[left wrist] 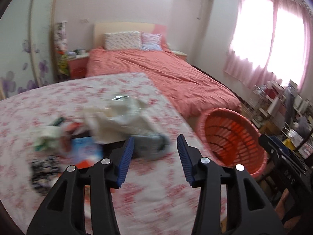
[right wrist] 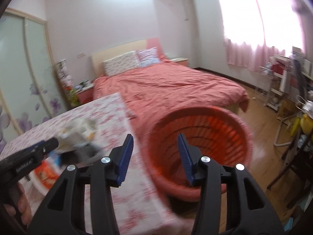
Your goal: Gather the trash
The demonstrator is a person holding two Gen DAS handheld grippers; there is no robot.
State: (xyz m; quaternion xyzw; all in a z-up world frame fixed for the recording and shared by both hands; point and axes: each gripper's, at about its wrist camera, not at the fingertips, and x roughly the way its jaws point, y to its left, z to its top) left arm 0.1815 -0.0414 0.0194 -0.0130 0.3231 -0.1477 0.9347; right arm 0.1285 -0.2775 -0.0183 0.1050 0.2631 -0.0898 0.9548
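A blurred pile of trash lies on the floral-cloth table (left wrist: 58,101): a crumpled white bag (left wrist: 119,117), a grey wrapper (left wrist: 150,145), a blue packet (left wrist: 86,148) and a dark wrapper (left wrist: 43,170). My left gripper (left wrist: 155,157) is open and empty, just short of the grey wrapper. An orange slatted basket (left wrist: 232,139) stands off the table's right edge. In the right wrist view my right gripper (right wrist: 155,157) is open and empty, over the table edge and the basket (right wrist: 199,137). The left gripper (right wrist: 31,156) shows at the left by the trash (right wrist: 78,135).
A bed with a coral cover (left wrist: 166,72) lies behind the table. A wardrobe with purple flowers (left wrist: 25,58) stands at the left. Cluttered shelves (right wrist: 281,82) and a dark chair (right wrist: 293,162) stand at the right on the wood floor (right wrist: 260,129).
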